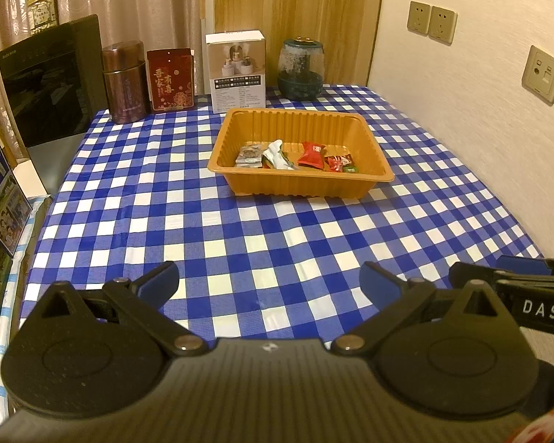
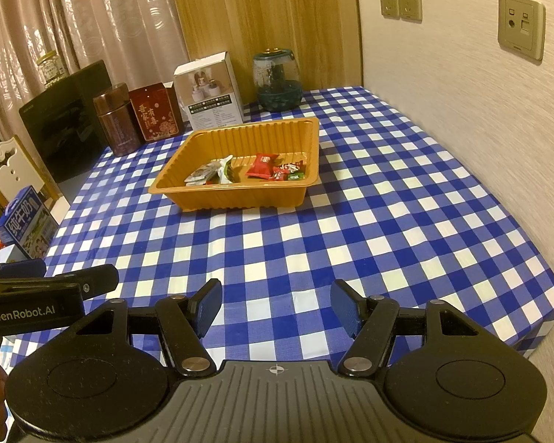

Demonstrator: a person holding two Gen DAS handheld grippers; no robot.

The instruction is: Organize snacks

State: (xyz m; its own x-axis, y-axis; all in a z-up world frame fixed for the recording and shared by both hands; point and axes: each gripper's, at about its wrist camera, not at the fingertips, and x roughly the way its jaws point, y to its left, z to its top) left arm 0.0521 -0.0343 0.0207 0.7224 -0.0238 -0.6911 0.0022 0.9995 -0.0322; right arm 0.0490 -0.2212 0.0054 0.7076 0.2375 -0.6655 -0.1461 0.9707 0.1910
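An orange ribbed plastic tray stands on the blue-and-white checked tablecloth toward the back of the table. Inside it lie several wrapped snacks: a red packet, a white-green wrapper, a grey packet and small red candies. My left gripper hovers open over the near part of the cloth, nothing between its fingers. My right gripper is also open and empty, well short of the tray.
Along the back stand a brown tin, a red box, a white carton and a dark glass jar. A black appliance and a milk carton flank the left. A wall with sockets bounds the right.
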